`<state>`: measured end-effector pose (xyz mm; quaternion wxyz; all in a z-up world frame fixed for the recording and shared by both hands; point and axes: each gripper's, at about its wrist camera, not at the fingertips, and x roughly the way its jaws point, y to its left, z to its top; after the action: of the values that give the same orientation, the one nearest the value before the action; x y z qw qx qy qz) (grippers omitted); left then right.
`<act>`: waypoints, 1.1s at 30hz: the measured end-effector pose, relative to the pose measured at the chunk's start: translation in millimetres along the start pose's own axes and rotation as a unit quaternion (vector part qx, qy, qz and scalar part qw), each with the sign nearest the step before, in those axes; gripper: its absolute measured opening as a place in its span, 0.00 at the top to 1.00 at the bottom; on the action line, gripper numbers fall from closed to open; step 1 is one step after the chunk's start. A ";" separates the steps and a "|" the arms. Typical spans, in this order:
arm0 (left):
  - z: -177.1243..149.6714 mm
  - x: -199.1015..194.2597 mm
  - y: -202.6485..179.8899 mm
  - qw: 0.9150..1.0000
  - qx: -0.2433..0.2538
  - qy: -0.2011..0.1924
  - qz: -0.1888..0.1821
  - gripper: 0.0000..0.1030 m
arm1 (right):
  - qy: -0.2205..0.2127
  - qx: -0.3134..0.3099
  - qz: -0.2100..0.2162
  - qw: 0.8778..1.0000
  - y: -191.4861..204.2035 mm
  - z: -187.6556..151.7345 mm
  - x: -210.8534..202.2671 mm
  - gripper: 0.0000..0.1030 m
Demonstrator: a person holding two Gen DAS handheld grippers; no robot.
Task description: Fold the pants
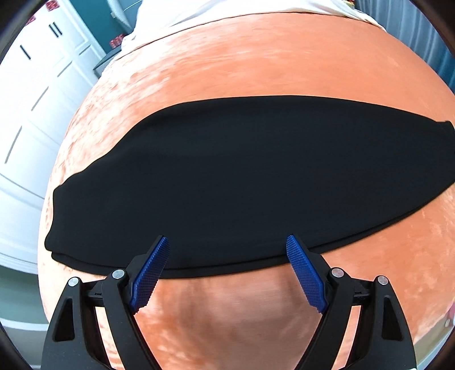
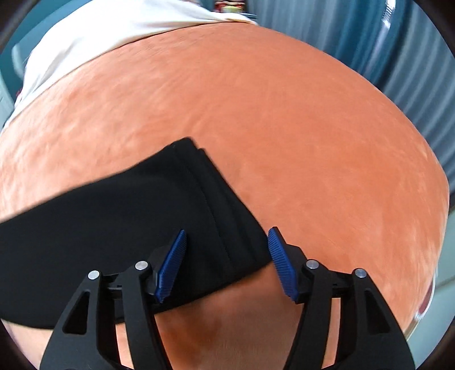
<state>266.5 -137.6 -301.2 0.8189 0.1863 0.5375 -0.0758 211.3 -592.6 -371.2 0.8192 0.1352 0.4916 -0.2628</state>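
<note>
Black pants (image 1: 241, 176) lie folded lengthwise as a long flat band across the orange bedspread (image 1: 256, 62). My left gripper (image 1: 227, 242) hangs open above the near long edge of the band, its blue pads (image 1: 150, 273) wide apart with nothing between them. In the right wrist view the stitched right end of the pants (image 2: 159, 216) lies under my right gripper (image 2: 227, 234). Its pads (image 2: 170, 267) stand apart over the near right corner of the cloth and do not press on it.
A white sheet or pillow (image 1: 227, 11) lies at the far end of the bed. White panelled cupboard doors (image 1: 31, 94) stand to the left. Blue-grey curtains (image 2: 398, 57) hang to the right. Orange bedspread extends beyond and right of the pants.
</note>
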 end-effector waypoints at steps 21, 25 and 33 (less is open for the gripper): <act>37.7 0.3 -111.6 0.998 0.050 0.028 0.035 0.20 | -0.005 0.124 0.110 0.986 -90.4 10.7 18.2 0.10; 37.4 -2.0 -113.5 0.998 0.047 0.032 0.041 0.20 | 0.008 0.120 0.113 0.986 -79.5 2.1 32.7 0.08; 30.1 4.0 -66.6 0.998 0.009 0.045 0.040 0.20 | -0.003 0.076 0.141 0.987 -40.3 10.3 3.8 0.79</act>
<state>272.2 -210.2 -309.0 0.7944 0.2181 0.5656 -0.0389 197.7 -631.9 -368.1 0.8367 0.2643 0.4440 -0.1814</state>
